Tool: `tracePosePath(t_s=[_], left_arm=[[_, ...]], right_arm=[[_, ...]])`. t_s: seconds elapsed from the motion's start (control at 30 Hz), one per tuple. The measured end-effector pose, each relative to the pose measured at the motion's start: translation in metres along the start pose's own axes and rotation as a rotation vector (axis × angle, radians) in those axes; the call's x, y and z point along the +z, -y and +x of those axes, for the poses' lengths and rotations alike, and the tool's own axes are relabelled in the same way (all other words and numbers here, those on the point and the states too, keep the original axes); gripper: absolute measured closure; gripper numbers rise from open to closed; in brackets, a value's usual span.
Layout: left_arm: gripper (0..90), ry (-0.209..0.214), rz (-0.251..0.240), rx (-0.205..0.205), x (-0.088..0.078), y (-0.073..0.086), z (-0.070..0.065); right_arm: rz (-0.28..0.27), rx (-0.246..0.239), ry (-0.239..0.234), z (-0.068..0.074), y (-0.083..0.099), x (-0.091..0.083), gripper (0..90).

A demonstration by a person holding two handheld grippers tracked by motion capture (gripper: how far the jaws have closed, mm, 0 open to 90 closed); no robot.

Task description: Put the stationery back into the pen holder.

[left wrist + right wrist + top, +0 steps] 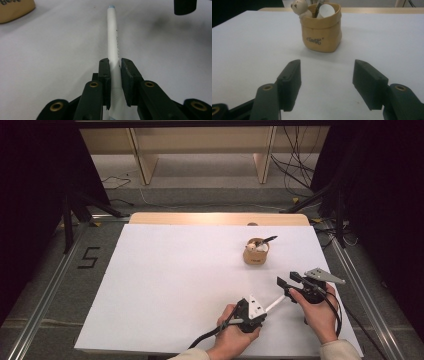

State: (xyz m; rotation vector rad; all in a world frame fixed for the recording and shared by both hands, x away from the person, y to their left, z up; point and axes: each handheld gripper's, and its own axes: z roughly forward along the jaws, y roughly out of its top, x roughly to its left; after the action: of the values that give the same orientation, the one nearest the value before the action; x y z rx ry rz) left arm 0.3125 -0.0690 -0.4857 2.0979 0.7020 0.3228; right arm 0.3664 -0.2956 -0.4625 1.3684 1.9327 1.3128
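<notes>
Right now your left gripper (115, 62) has its jaws clamped on the back end of a white pen (113, 35), with the barrel sticking out ahead, pointing at your right gripper (290, 281). In the high view the pen (275, 303) bridges most of the gap between your two hands, low over the white table (165, 280).

Your right gripper (326, 75) stands wide, with nothing between the jaws, aimed at the tan pen holder (322, 30) a little way ahead. A small bear figure (299, 6) and a dark pen (319, 7) already sit in that holder.

So I read this as the carry stage: the pen is picked up and not yet stowed. Next you either hand it across or take it straight to the holder (256, 252); either way you will need to tip the barrel upright and find the free part of the mouth, beside the things already in it.

Room is generous to your left, where the table is bare. On your right the table edge (345, 320) is near your hand, and the holder stands nearer the far side, so keep your swing inward.
</notes>
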Motion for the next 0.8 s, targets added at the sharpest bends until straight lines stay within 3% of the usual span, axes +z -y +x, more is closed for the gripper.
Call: tracePosePath(t_s=[0.27,0.8], left_arm=[[78.8,-0.033,-0.037,-0.021,-0.007,-0.004,0.012],[78.8,-0.078,-0.082,-0.048,-0.015,-0.008,0.027]], right_arm=[[0.001,0.049,-0.069,0.008,0.001,0.004,36.8],[0.009,0.148,-0.146,0.017,0.005,0.011,34.1]])
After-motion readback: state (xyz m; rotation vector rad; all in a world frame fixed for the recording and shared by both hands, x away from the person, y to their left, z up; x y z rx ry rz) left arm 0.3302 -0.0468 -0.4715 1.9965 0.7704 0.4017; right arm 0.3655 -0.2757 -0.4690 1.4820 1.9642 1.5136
